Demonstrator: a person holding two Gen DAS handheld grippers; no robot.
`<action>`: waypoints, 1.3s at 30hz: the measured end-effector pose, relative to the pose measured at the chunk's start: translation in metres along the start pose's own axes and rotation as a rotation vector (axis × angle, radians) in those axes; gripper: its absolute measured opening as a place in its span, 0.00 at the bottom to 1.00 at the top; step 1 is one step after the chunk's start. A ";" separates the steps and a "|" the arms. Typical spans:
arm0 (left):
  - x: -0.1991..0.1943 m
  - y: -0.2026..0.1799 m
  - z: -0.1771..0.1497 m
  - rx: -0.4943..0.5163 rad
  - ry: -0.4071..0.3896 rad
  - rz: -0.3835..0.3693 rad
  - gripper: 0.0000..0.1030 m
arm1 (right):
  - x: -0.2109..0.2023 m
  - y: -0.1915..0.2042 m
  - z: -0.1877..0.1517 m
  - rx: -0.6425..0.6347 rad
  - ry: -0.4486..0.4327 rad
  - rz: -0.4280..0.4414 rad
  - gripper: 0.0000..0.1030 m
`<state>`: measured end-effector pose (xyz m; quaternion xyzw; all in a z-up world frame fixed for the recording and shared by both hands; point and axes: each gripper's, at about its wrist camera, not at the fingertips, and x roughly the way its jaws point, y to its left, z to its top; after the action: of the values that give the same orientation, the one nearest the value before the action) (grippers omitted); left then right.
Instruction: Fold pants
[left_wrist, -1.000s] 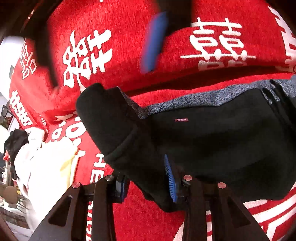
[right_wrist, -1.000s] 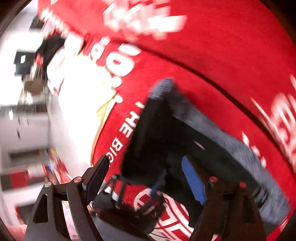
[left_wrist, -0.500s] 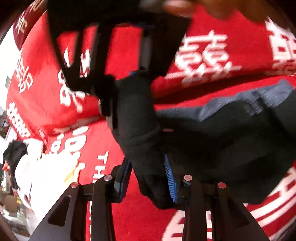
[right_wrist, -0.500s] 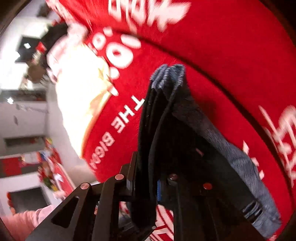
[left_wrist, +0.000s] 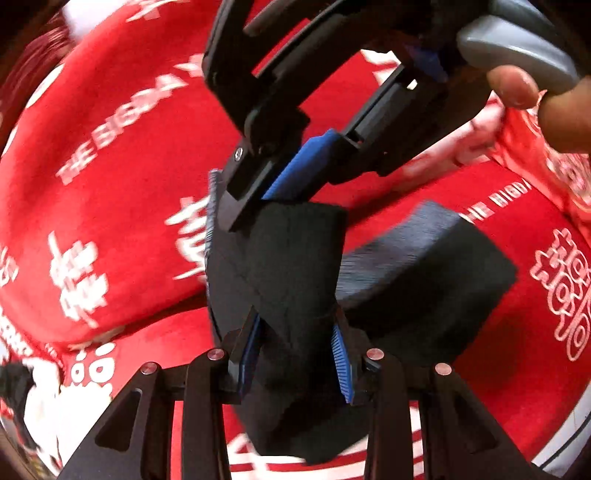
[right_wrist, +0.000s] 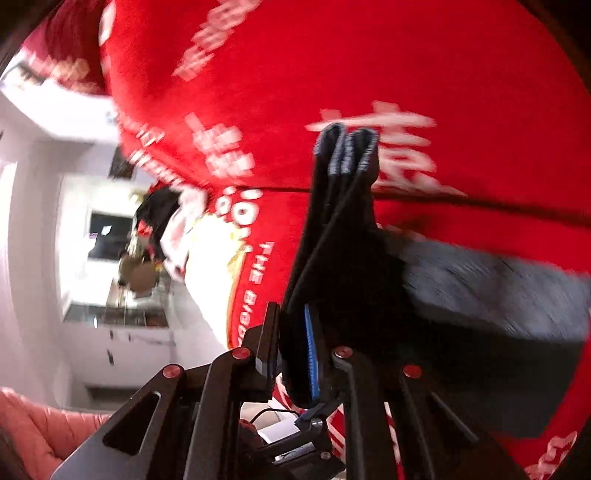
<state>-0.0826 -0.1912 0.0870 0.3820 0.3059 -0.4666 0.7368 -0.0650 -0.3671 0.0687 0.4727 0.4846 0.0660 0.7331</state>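
A red cloth (right_wrist: 332, 55) with white lettering covered the surface. Beyond its edge stood bright white walls (right_wrist: 33, 221), a dark window (right_wrist: 107, 236) and pink upholstery (right_wrist: 44, 424).

1. Right wrist view: pants (right_wrist: 343, 236) fill the right gripper (right_wrist: 293, 354); I see one blue pad (right_wrist: 309, 354), the other is buried in fabric.
2. Grey waistband (right_wrist: 491, 280) is smeared by blur and cut off at the right edge.
3. Left wrist view: pants (left_wrist: 288, 266) hide the inner faces of the left gripper (left_wrist: 295, 362).
4. Print on the red cloth (left_wrist: 110, 155) is mostly too blurred to read.
5. Clutter (right_wrist: 144, 240) past the cloth edge: can't identify it.
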 end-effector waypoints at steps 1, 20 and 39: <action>-0.001 -0.014 0.005 0.012 0.002 -0.015 0.35 | -0.010 -0.012 -0.008 0.015 -0.007 0.002 0.14; 0.023 -0.136 0.004 0.224 0.093 -0.159 0.74 | -0.062 -0.211 -0.105 0.346 -0.069 0.024 0.41; 0.081 -0.059 0.007 -0.220 0.285 -0.159 0.77 | -0.054 -0.177 -0.089 0.156 0.018 -0.241 0.14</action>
<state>-0.1061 -0.2497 0.0085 0.3362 0.4855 -0.4281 0.6841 -0.2256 -0.4376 -0.0376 0.4662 0.5480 -0.0562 0.6923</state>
